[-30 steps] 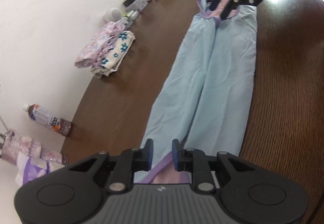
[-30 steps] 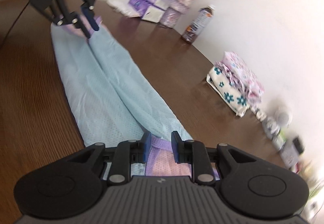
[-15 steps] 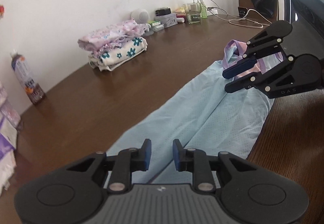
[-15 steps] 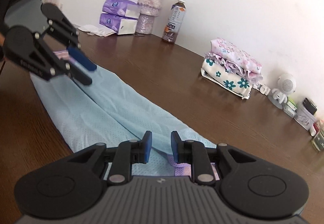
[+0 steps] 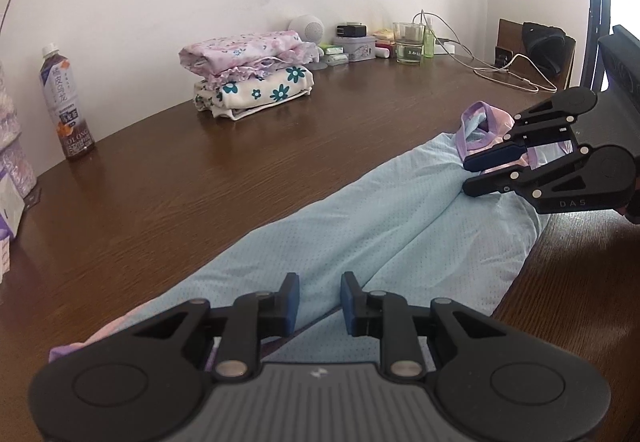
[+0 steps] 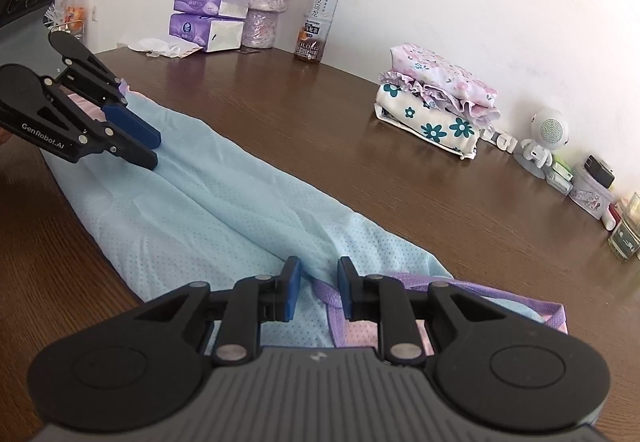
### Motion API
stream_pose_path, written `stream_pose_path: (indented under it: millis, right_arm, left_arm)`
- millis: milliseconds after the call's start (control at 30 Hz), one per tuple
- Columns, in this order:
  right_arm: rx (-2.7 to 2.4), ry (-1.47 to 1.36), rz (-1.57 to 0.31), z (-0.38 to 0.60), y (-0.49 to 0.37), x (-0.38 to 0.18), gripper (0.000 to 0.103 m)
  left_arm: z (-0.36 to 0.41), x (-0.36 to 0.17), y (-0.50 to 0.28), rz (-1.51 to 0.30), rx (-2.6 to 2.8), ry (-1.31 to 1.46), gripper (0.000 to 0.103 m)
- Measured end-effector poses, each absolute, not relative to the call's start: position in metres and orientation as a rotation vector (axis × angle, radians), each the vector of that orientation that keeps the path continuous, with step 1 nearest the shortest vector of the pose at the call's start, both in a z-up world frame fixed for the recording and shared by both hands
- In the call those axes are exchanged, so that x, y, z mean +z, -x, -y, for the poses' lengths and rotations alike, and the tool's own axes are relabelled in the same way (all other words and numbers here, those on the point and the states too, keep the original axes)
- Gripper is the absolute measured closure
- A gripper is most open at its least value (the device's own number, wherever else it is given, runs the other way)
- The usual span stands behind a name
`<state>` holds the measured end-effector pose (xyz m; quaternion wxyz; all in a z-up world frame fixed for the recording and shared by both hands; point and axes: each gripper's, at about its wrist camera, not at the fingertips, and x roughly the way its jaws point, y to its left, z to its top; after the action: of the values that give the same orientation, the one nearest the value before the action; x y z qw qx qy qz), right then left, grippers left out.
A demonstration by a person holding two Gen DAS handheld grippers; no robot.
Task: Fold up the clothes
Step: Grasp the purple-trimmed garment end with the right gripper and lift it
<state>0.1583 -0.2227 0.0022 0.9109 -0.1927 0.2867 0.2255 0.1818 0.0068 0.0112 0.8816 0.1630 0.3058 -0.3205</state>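
Left gripper [image 5: 319, 300]: nearest in the left wrist view, over one end of the garment; blue pads stand apart with a clear gap, holding nothing.
Right gripper [image 6: 319, 292]: nearest in the right wrist view, over the other end, where the purple trim lies; pads likewise parted, no cloth between them.
Light blue garment [image 5: 360, 226]: lies as a long narrow strip on the wooden table [image 5: 240, 162], its two long sides turned in to meet at a centre seam; one gripper at each end.
Purple-edged opening [image 6: 460, 294]: pink lining shows inside it; the binding looks thicker than the body cloth.
Handling, by judgement: thin perforated mesh, light and limp, likely to sag and slide on the smooth tabletop; not fragile.
Where to take hold, by judgement: pinch through both layers at an end, on or just beside the purple binding, so the turned-in sides do not fall open.
Stage: lengthwise fold lies in place; the strip is not folded end to end.
Folded floral clothes [image 5: 250, 72]: stacked near the wall, well apart from the garment.
Tea bottle [image 6: 318, 18]: upright by the wall.
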Motion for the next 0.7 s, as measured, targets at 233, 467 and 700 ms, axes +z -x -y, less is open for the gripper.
stream_pose_path:
  millis: [233,467,700]
  right_arm:
    - [0.438,0.304,-0.509,0.247,-0.148,0.024,0.082]
    - [0.209,0.262,-0.485,0.325,-0.154,0.056,0.079]
    - [0.205,0.143,-0.654,0.398,-0.205,0.051,0.079]
  left_arm:
    - [-0.002,0.026,-0.172,-0.595,-0.605,-0.363,0.08]
    - [0.035,0.053,-0.16,-0.534,-0.677,-0.383,0.074]
    - [0.102,0.047,-0.172,-0.597,-0.742,-0.385,0.074]
